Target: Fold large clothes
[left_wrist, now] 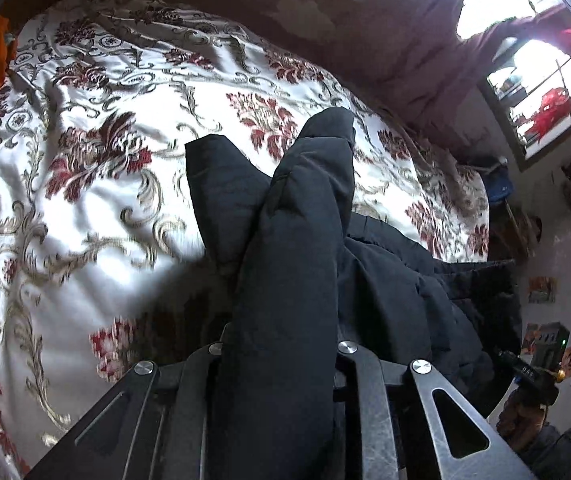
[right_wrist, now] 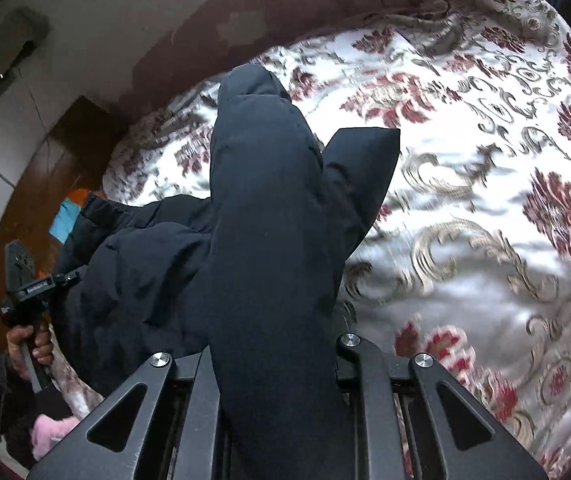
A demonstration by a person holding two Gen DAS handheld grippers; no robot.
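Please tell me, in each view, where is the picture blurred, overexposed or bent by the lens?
Left wrist view: the window is blown out white, the bedspread smears near the lower left, edges curve. Right wrist view: the bedspread is streaked with blur and glare at right, while the black jacket stays sharp but dark.

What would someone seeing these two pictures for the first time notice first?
A dark padded jacket fills the middle of both wrist views, bunched up between the jaws of the left gripper and the right gripper. Behind it spreads a shiny white bedspread with red flowers and gold scrolls.
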